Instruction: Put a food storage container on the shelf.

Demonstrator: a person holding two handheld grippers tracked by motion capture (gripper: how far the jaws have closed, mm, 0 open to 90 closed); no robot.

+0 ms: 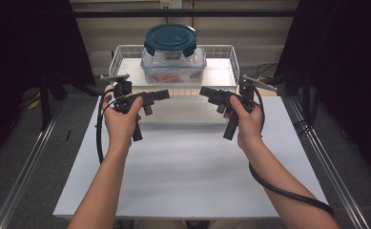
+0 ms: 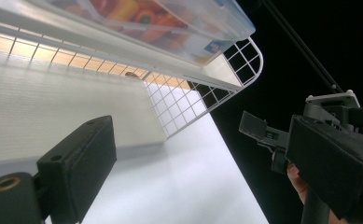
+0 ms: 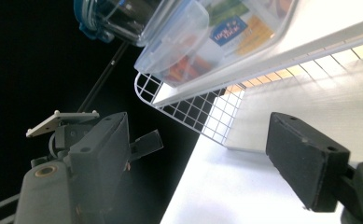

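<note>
Both grippers hang above the white table (image 1: 183, 167), held level in front of the wire basket (image 1: 121, 57) and pointing inward toward each other, a stance that reads as readiness rather than work, since neither touches anything; the left gripper (image 1: 164, 94) sits in the person's left hand (image 1: 121, 119) with its jaws spread wide, as the left gripper view makes plain, the two black pads standing well apart with only table and basket mesh between them; the right gripper (image 1: 204, 91), in the right hand (image 1: 247, 119), is likewise spread, its own view showing a broad gap between the jaws and nothing pinched. The things nearest them are a clear rectangular container (image 1: 173, 67) with red and orange contents, resting on the white liner inside the basket at the far side of the table, and a round container with a dark teal clip lid (image 1: 170, 38) stacked on top of it; the stacking probably keeps both within a single reach. The open jaws and the symmetrical hold on either side of the stack suggest, as a judgement, that the hands are set to approach it from both sides, the basket's low rim leaving the boxes easy to get at from the front.
</note>
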